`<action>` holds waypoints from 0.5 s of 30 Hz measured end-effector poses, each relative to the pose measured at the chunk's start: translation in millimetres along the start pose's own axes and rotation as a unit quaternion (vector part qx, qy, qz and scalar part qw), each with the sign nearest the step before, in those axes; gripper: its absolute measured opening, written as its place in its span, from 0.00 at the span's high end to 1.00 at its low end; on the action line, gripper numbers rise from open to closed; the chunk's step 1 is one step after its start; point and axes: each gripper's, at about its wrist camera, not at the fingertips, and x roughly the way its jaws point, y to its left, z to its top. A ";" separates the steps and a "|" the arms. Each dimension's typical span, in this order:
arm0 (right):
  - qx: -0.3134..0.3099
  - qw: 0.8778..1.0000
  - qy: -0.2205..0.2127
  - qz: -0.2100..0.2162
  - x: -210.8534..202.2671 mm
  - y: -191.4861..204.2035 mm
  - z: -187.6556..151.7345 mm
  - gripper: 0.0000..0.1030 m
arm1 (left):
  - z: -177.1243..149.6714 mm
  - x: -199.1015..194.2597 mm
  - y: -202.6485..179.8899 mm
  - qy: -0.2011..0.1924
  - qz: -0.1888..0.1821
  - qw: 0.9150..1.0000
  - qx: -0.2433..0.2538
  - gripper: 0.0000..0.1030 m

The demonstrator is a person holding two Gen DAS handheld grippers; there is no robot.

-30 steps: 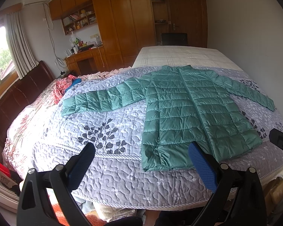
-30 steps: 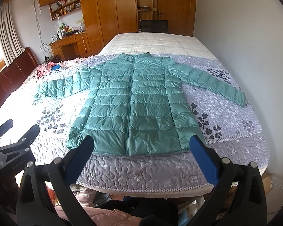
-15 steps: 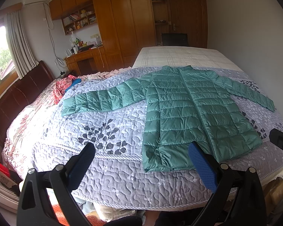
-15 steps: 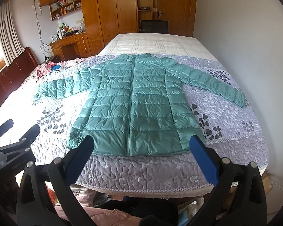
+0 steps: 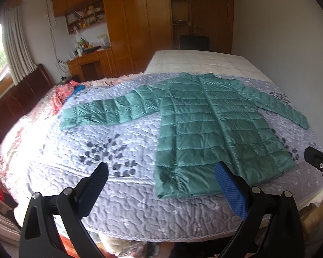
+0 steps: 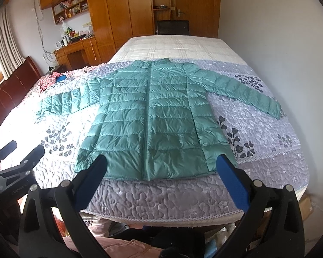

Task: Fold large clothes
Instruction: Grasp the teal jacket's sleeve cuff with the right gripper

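**Jacket flat on bed, both claws wide and empty**

Bedroom, quilted lilac bedspread [image 6: 161, 195] fills the lower and middle frame in both views.

Right gripper [image 6: 161, 169]: jaws spread wide, nothing between them, hanging over the near bed edge. The green puffer jacket [image 6: 152, 116] lies just beyond it, hem at frame centre between the two blue pads [image 6: 231, 180]; the right pad overlaps the hem's right corner in the picture, contact can't be confirmed.

Left gripper [image 5: 161, 182]: also wide, empty. Jacket [image 5: 215, 124] sits right of centre here; the right blue pad [image 5: 230, 190] overlaps the hem in the picture, the left one is over bare quilt.

Jacket is spread front up, zipped, collar away from the cameras, both sleeves stretched out sideways. In the left view the frame is motion-blurred.

Each view catches the other claw at its edge: lower left in the right view, mid right in the left view. Faint embossed text on that one in the right view, unreadable.

Further back: red patterned cloth [image 6: 46, 81] at mid left on the bed, a bare checked mattress section [image 6: 172, 47], then wooden cabinets [image 6: 122, 10] and open shelves [image 6: 70, 5] holding small items at upper left.
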 end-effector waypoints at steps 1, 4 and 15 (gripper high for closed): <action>0.005 1.000 0.004 0.003 3.2 -6.1 2.8 0.03 | 2.0 3.4 -0.5 0.003 -0.003 1.000 -0.003 0.04; 0.022 1.000 0.010 0.009 11.0 -28.7 12.1 0.03 | 10.6 12.1 -7.2 0.004 -0.011 1.000 -0.005 0.04; 0.130 0.990 0.050 -0.024 93.5 -202.1 98.8 0.03 | 109.0 97.7 -82.7 0.003 -0.010 1.000 -0.008 0.04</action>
